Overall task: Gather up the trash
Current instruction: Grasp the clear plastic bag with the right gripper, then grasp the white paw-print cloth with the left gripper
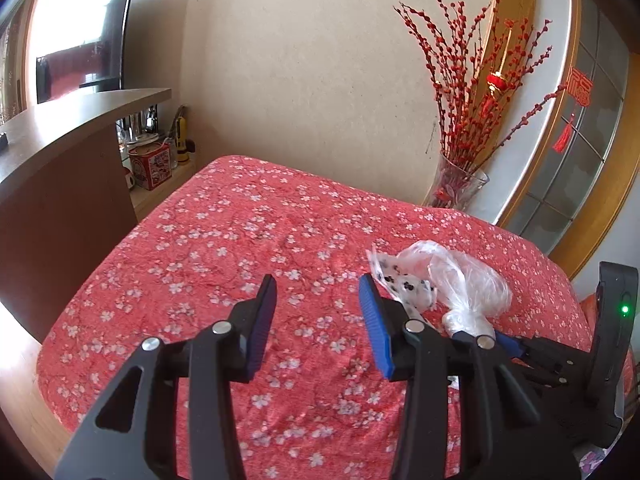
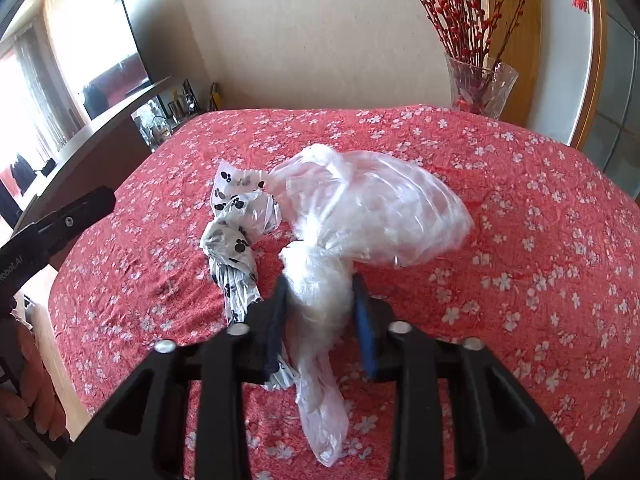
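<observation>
A clear plastic bag (image 2: 376,208) lies on the red flowered tablecloth (image 2: 520,240), tied at its neck. Beside it on the left lies a knotted white bag with black paw prints (image 2: 236,236). My right gripper (image 2: 320,292) is shut on the clear bag's bunched neck. In the left wrist view the clear bag (image 1: 468,276) and the paw-print bag (image 1: 404,284) lie just right of my left gripper (image 1: 318,294), which is open and empty above the cloth. The right gripper (image 1: 480,332) shows at the lower right there.
A glass vase of red branches (image 1: 456,184) stands at the table's far right corner. A brown curved counter (image 1: 60,152) with a TV (image 1: 88,52) runs along the left. Shelves with tins and bottles (image 1: 152,160) sit behind the table's left corner.
</observation>
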### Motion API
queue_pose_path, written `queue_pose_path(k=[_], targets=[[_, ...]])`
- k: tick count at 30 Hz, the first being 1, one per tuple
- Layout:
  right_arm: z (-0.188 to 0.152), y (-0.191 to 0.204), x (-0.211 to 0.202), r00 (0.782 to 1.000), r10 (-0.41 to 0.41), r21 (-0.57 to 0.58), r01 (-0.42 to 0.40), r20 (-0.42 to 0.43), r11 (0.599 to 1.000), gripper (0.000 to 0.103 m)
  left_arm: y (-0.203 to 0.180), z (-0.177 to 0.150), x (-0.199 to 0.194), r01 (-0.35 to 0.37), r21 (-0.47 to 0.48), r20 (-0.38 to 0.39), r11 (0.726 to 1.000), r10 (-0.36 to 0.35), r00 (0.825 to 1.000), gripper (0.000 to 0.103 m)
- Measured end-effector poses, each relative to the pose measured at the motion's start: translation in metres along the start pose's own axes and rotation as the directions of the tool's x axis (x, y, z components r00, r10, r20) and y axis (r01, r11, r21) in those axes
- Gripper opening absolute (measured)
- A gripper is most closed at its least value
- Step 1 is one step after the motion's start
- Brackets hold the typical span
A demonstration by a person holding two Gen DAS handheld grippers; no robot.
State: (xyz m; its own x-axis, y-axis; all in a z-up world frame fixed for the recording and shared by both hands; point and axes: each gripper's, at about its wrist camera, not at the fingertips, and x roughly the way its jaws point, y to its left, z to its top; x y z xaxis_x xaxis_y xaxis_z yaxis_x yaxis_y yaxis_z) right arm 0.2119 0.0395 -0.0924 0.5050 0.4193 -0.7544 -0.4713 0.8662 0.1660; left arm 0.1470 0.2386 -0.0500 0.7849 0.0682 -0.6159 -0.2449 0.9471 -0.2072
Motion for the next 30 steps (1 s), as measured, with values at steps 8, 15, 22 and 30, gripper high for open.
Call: queue_pose_path(k=[8,15,22,30], targets=[[-0.004,-0.043,-0.026,0.995,-0.095,0.058,0.093,0.04,0.994,0.022,-0.038,-0.003,0.027,0.075,0.047,-0.088,0.996,-0.071,0.994,0.043],[-0.013,-0.1,-0.048,0.986,-0.159,0.164,0.15,0.046,0.975,0.023,-0.064,-0.013,0.069,0.049,0.079,-0.21,0.996,-0.031,0.977,0.043],[-0.02,-0.117,-0.064,0.983,-0.175,0.195,0.161,0.061,0.968,0.023,-0.075,-0.016,0.082,0.044,0.082,-0.236,0.996,-0.023,0.972,0.022],[-0.029,-0.137,-0.096,0.971,-0.215,0.228,0.186,0.107,0.956,0.023,-0.101,-0.012,0.082,0.12,0.068,-0.223,0.99,-0.102,0.97,0.013]])
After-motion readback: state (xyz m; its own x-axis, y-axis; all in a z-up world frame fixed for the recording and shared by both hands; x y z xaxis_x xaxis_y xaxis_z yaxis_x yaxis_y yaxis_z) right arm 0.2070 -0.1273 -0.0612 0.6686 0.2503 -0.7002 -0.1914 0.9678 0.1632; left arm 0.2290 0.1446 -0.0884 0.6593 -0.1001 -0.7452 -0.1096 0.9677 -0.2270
